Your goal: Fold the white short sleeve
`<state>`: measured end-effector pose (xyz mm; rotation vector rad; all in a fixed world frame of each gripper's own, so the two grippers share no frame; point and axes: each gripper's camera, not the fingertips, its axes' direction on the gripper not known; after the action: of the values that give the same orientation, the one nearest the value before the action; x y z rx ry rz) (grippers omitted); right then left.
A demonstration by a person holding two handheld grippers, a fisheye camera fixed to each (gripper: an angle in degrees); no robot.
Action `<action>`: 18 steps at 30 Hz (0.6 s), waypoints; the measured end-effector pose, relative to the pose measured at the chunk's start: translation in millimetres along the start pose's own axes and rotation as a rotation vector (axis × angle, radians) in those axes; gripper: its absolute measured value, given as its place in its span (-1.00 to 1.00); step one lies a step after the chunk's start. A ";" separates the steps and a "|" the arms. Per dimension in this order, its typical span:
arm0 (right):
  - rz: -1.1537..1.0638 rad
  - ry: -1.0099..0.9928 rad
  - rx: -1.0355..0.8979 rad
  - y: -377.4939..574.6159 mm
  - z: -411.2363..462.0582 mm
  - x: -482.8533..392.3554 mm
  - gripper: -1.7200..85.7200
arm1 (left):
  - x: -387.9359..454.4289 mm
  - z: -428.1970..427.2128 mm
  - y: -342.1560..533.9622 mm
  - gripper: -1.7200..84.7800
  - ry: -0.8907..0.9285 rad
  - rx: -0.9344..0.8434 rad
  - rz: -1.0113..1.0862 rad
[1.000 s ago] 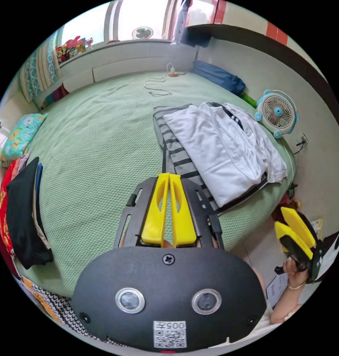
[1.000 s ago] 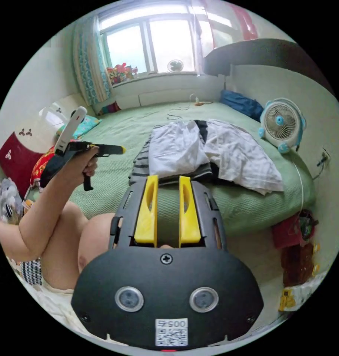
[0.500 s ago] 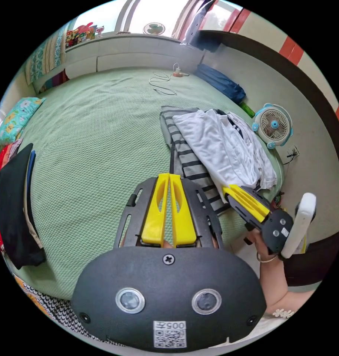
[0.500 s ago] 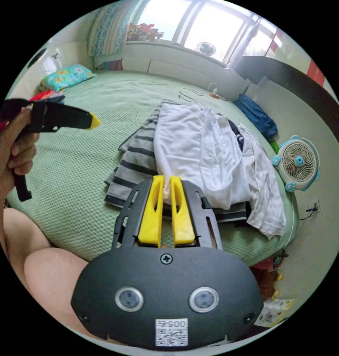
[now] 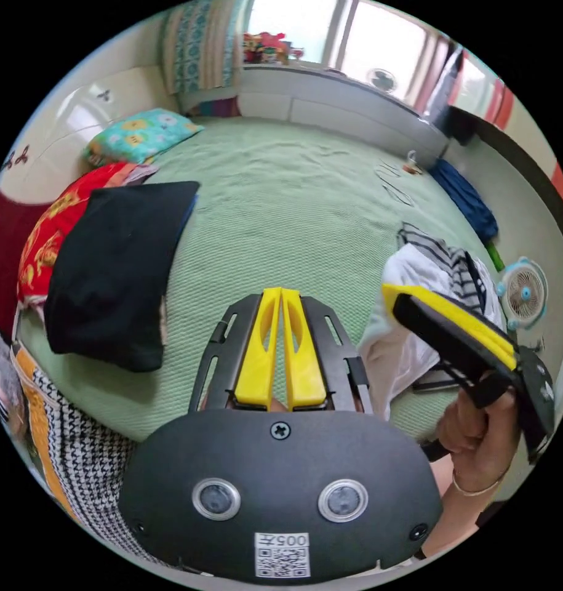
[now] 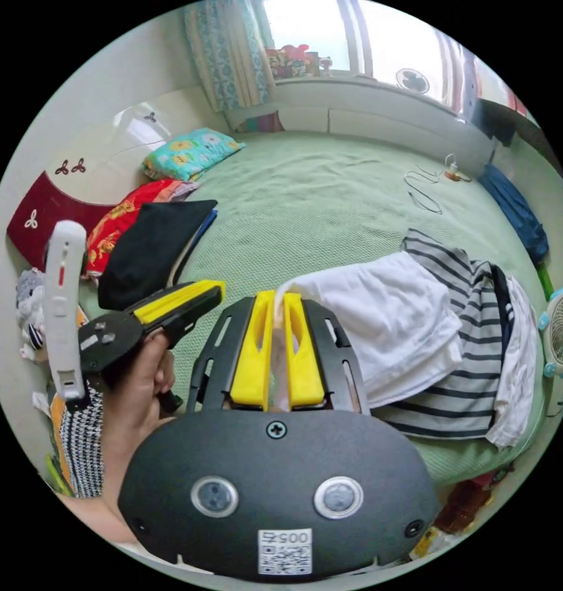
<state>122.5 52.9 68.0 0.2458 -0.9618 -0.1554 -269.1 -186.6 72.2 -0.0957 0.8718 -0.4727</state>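
The white short sleeve shirt [image 6: 392, 314] lies bunched on a striped garment [image 6: 472, 369] near the bed's edge. My right gripper [image 6: 280, 300] is shut on a corner of that shirt, with white cloth pinched between its yellow jaws. In the left gripper view the right gripper [image 5: 392, 292] shows at the right, with the white shirt [image 5: 398, 351] hanging from it. My left gripper [image 5: 280, 294] is shut with nothing in it, over bare green bed [image 5: 281, 203]. In the right gripper view the left gripper [image 6: 213, 289] is held in a hand beside the right one.
A folded black garment [image 5: 115, 265] lies on red bedding [image 5: 53, 228] at the left, with a floral pillow [image 5: 139, 132] behind. A small fan [image 6: 561, 335] stands by the wall. A cable [image 6: 423, 184] and a blue bundle [image 6: 515, 209] lie farther back.
My right gripper has closed on the white shirt's corner and pulled it off the pile toward the open bed. Both views have swung left; the left gripper stays shut.
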 end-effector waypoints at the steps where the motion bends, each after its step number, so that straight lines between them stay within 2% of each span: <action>1: -0.007 -0.038 0.012 -5.5 -1.2 -3.2 -0.90 | -13.1 -0.8 -2.1 -0.97 -0.012 0.010 -0.016; 4: -0.060 -0.184 0.037 -32.2 0.8 -17.7 -0.86 | -31.2 3.9 -5.7 -0.97 -0.050 0.000 -0.030; 7: -0.087 -0.115 0.067 -51.6 4.4 -12.9 -0.80 | -39.7 10.6 -10.6 -0.97 -0.056 -0.022 -0.008; 9: -0.023 -0.087 0.128 -58.5 5.3 14.3 -0.74 | -44.7 12.0 -13.7 -0.97 -0.054 -0.019 0.005; 13: 0.094 -0.137 0.089 -73.0 19.6 53.7 -0.70 | -61.2 22.9 -21.2 -0.94 -0.005 -0.045 0.005; 18: 0.031 0.003 -0.014 -104.6 45.4 50.9 -0.65 | -89.6 39.0 -31.8 -0.72 0.118 -0.040 -0.057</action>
<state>111.4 -66.1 104.3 0.2182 -0.9607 -0.1335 -300.2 -180.1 169.9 -0.1300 0.9968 -0.5185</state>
